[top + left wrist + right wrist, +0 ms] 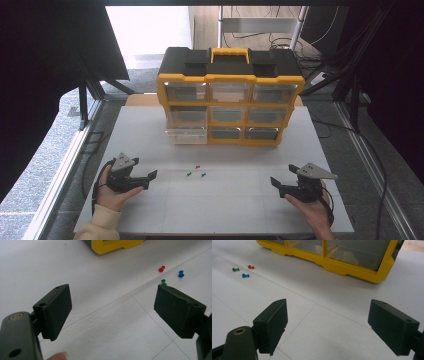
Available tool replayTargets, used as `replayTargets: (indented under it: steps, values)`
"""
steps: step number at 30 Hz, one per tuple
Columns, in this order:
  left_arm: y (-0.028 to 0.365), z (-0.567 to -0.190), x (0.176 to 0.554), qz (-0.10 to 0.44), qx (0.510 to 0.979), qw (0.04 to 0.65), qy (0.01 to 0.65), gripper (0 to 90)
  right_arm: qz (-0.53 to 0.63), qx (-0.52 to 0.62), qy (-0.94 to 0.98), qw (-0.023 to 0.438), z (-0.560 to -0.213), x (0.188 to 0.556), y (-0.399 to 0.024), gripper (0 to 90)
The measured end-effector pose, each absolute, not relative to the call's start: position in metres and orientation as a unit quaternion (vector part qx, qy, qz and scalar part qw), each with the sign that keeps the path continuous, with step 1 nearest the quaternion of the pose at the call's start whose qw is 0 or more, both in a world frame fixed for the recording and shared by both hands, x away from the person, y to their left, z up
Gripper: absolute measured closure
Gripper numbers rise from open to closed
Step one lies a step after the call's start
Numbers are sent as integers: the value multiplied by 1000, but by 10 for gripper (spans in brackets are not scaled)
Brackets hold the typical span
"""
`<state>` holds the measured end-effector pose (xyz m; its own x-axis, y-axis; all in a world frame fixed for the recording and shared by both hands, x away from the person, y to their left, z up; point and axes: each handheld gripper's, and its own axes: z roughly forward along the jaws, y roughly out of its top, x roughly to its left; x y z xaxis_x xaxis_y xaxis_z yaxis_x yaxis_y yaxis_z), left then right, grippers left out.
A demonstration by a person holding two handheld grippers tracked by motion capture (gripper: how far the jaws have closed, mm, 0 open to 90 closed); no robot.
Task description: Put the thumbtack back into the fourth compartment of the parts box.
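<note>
While both hand-held grippers, left (151, 178) and right (276, 185), are held open and empty near the white table's (220, 210) front edge, three small plastic pushpins, red (198, 166), green (189, 174) and blue (203, 175), are seen between them on bare surface, before the yellow-and-black plastic drawer organiser (230, 97).

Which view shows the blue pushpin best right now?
The left gripper view: the blue pushpin looks largest there, head and stem distinct. The right gripper view shows it smaller; the high view gives a mere speck.

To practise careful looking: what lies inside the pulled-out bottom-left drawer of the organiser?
The clear drawer of the yellow organiser juts forward. Nothing can be made out inside it, but its clear walls blur together, so small contents cannot be ruled out.
</note>
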<state>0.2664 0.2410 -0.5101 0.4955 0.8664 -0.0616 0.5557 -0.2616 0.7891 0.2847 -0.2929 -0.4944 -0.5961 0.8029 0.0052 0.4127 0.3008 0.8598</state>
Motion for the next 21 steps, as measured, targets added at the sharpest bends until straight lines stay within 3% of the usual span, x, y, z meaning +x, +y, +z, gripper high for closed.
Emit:
replayTargets:
  steps: [21]
  values:
    - [239, -509, 265, 184, 775, 398, 455, 155, 434, 387, 785, 213, -499, 291, -291, 184]
